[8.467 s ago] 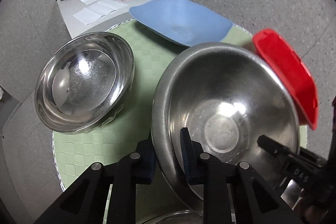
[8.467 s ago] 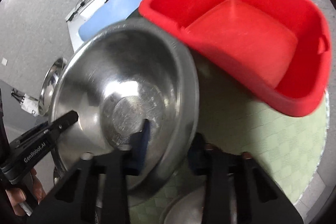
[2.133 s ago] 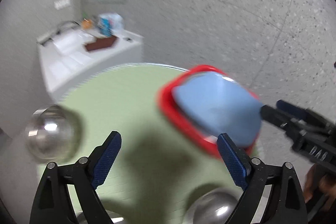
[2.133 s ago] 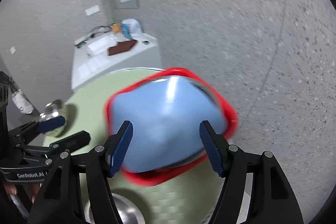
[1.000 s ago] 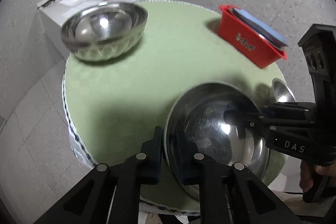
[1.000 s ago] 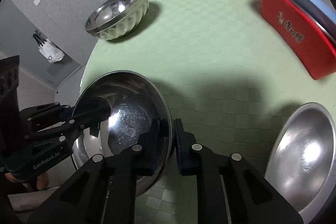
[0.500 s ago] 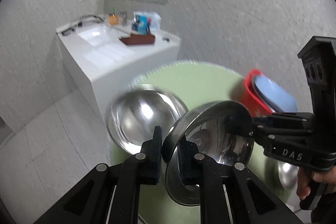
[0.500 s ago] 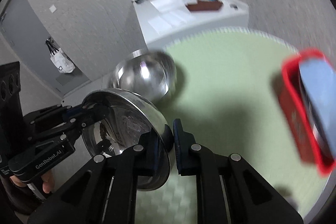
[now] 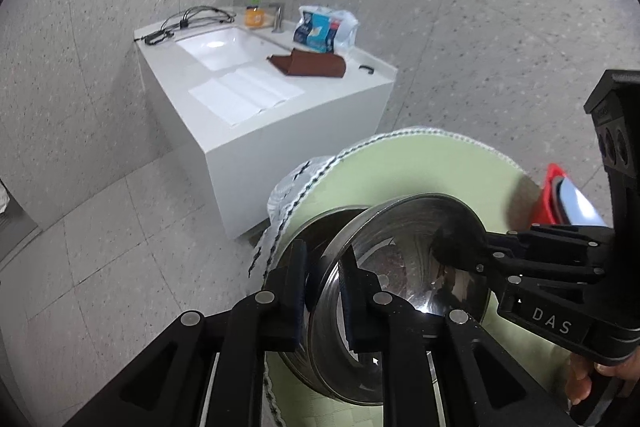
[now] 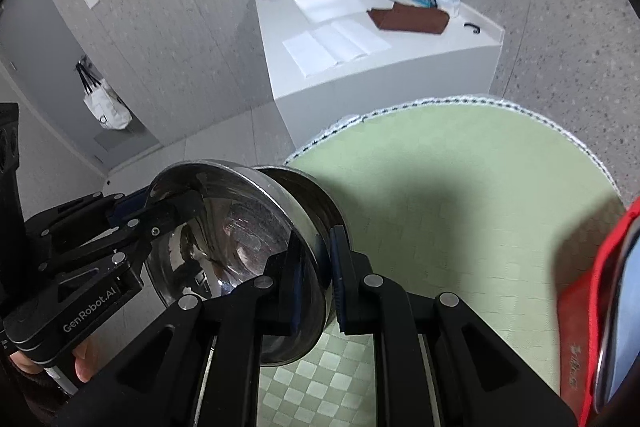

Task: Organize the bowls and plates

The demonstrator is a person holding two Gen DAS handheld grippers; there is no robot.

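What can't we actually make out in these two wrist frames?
- Second steel bowl: left wrist, only a rim sliver behind the held steel bowl; seated or not, unclear.
- Red bin and blue plate: right wrist, cut by the edge.
- Bowl-to-table contact: hidden by both grippers.

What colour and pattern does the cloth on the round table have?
The tablecloth is pale green with a faint checker pattern and a white, dark-stitched edge; the right wrist view shows it best.
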